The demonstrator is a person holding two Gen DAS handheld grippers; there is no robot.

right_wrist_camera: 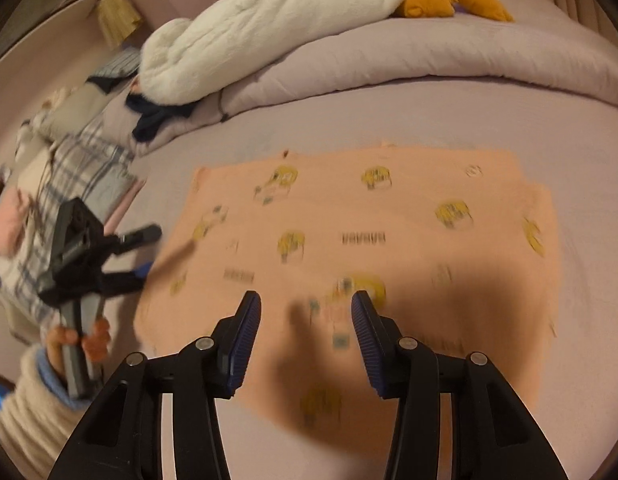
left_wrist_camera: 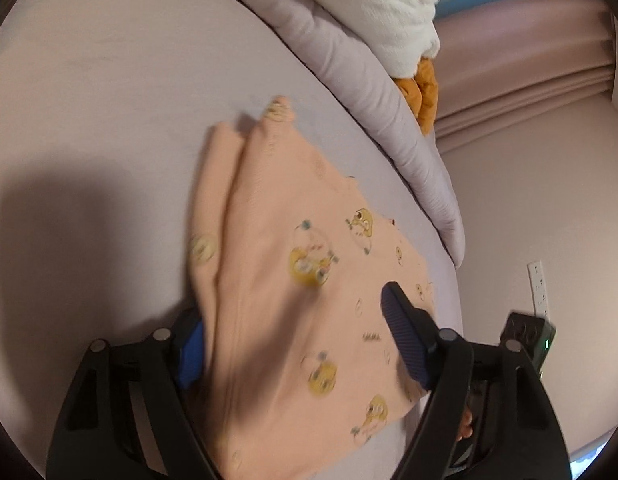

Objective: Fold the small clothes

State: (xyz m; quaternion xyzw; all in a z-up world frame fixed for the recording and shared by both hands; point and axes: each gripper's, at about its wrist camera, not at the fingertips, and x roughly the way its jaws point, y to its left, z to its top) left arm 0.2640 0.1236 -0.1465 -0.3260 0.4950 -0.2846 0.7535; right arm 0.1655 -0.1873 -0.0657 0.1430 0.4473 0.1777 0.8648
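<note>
Right gripper (right_wrist_camera: 305,322): nearest the right wrist camera, at 6 o'clock; its fingers stand wide apart and hold nothing, hovering over the near edge of the garment.
Left gripper (left_wrist_camera: 301,320): fingers spread wide, one on each side of a raised fold of the garment; whether they pinch it I cannot tell.
Garment (right_wrist_camera: 349,248): one peach piece with yellow cartoon prints, lying mostly flat on the bed (right_wrist_camera: 589,240), its 9 o'clock edge lifted by the left gripper.
Handling: likely light, soft and limp, so it will sag and crease; best taken at a corner or hem, pinching a single layer.
Count: one garment being folded, two grippers.
Surroundings: one rolled duvet (right_wrist_camera: 429,64) at 12 o'clock, with one white plush toy (right_wrist_camera: 249,40) on it; a heap of other clothes (right_wrist_camera: 81,160) at 9 o'clock.
</note>
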